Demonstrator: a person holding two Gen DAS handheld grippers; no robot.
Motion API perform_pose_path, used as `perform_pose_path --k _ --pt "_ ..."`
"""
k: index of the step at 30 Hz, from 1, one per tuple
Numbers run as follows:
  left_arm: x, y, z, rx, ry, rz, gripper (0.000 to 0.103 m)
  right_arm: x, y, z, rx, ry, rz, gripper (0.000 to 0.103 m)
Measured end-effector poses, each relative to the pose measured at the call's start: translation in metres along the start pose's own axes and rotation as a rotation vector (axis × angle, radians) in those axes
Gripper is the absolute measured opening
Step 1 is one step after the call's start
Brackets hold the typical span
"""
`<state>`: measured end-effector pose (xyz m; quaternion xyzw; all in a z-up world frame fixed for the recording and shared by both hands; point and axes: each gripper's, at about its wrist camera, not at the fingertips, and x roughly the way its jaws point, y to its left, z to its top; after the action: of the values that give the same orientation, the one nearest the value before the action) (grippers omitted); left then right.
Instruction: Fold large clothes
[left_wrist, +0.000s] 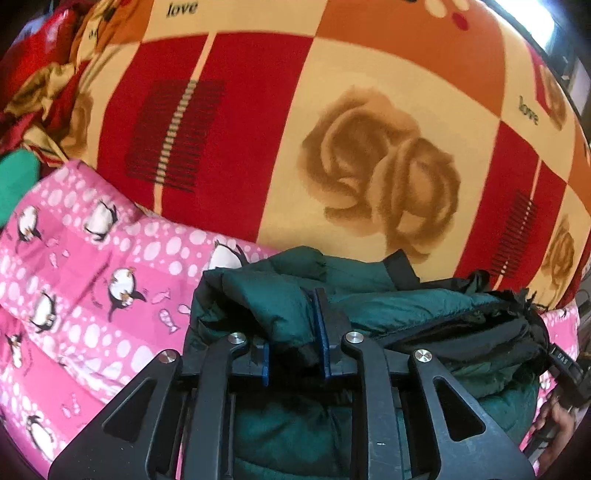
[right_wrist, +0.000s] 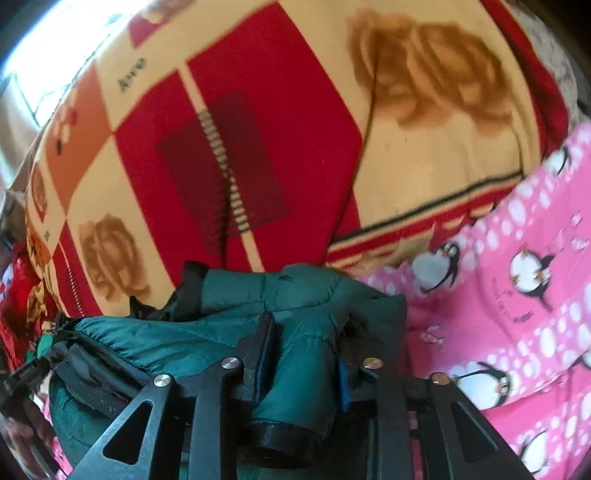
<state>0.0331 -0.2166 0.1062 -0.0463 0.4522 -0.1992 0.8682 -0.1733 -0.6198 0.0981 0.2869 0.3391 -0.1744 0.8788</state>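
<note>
Green jacket (left_wrist: 280, 295) was pinched by left hand-held gripper (left_wrist: 295, 354) and right hand-held gripper (right_wrist: 303, 354), jaws narrow, each on a sleeve, for folding at lower frame.

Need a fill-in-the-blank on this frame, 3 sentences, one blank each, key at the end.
1. The jacket between both grippers is dark ____.
2. The pink quilt under it is printed with ____.
3. The word on the checked blanket reads ____.
4. The left gripper is shut on the jacket's ____.

Missing words: green; penguins; love; sleeve
</note>
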Motion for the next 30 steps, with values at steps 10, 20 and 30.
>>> perform_pose_path --k 10,20,30 --pt "-0.037 0.019 0.004 -0.051 -0.057 -0.207 0.084 -0.039 -0.002 0.006 0.033 -0.060 0.102 0.081" --pt "-0.050 0.003 -0.009 0.003 -0.066 -0.120 0.086 -0.056 0.049 0.001 -0.128 -0.054 0.135 0.092" --pt "0.012 -0.012 -0.027 0.080 0.024 0.095 0.089 0.031 0.076 0.006 -0.251 0.047 -0.040 0.092"
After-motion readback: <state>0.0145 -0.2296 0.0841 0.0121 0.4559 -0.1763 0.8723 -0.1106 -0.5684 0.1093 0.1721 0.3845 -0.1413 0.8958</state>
